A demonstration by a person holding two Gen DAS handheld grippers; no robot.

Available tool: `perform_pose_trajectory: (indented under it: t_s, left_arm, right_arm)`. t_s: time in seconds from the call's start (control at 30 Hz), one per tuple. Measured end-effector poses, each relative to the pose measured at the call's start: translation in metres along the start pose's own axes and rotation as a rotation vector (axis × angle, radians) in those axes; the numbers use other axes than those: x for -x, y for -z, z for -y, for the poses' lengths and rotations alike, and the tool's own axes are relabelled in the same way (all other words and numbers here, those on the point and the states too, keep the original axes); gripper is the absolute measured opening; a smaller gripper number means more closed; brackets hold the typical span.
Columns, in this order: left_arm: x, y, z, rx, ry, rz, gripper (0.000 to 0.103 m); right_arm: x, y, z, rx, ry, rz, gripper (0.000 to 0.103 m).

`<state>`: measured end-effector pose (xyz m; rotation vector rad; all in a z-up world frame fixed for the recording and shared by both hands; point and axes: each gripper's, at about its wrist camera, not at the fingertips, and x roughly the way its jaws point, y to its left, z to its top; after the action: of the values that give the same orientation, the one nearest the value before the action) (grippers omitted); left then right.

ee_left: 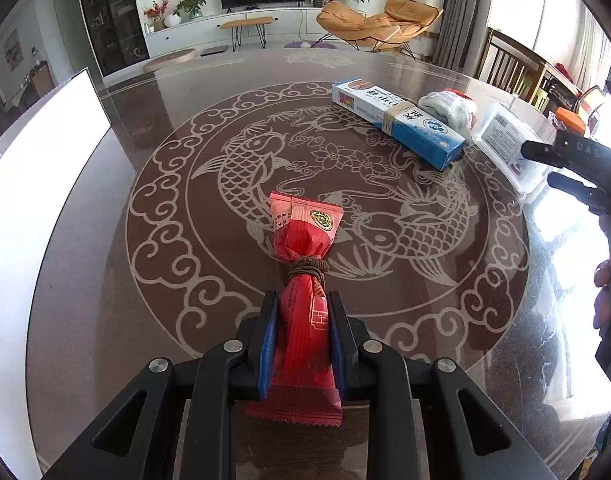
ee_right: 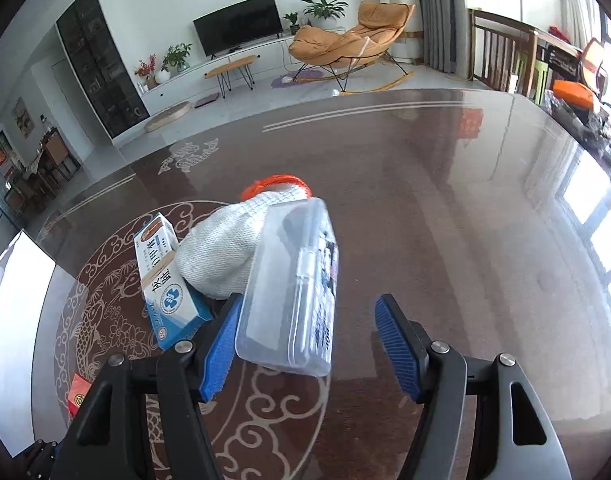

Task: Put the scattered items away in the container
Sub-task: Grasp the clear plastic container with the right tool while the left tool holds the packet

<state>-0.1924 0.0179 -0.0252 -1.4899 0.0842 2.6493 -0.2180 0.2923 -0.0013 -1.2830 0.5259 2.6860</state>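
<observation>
Here, my left gripper (ee_left: 301,332) has its blue pads clamped on the near half of the red snack packet (ee_left: 303,300). The packet's long axis runs straight away from me along the fingers, its crimped far end pointing toward the table's middle. A brown rubber band (ee_left: 308,267) cinches it at the waist, and a gold seal shows near the far end.

My right gripper (ee_right: 311,342) has its fingers well apart, nothing pressed between them. The clear plastic case (ee_right: 291,292) lies partly in that gap, just beside the left pad (ee_right: 221,348); I cannot tell whether they touch. Something printed and a slim clear item show inside it.

Beyond it lies a white knit glove (ee_right: 229,248) with an orange cuff, and a blue-and-white box (ee_right: 165,276) banded around its middle. All rest on the dark glass table (ee_right: 445,208) with fish patterns. A white container wall (ee_left: 45,152) stands at the left edge; its inside is hidden.
</observation>
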Motion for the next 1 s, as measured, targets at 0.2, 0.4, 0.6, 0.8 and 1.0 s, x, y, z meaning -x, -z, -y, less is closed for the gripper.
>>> perform_pose_trajectory:
  t_s: [0.2,0.4,0.6,0.8,1.0]
  left_arm:
    - [0.001,0.001,0.001,0.008,-0.006,0.015,0.023]
    - [0.0,0.0,0.002,-0.007,-0.005,0.013,0.024]
    - [0.0,0.0,0.0,-0.015,0.005,0.008,0.024]
    - [-0.001,0.0,-0.001,-0.019,0.011,0.011,0.024]
    - [-0.001,0.001,-0.003,-0.026,0.029,0.02,0.025]
  right_arm:
    - [0.028,0.016,0.058,0.015,0.032,0.006,0.067]
    - [0.024,0.005,0.023,0.375,-0.079,0.015,0.067]
    - [-0.017,-0.031,-0.007,0.769,-0.153,-0.076,0.067]
    - [-0.055,-0.043,-0.025,0.952,-0.217,-0.171,0.068]
    - [-0.063,-0.035,-0.028,0.785,-0.194,-0.217,0.063]
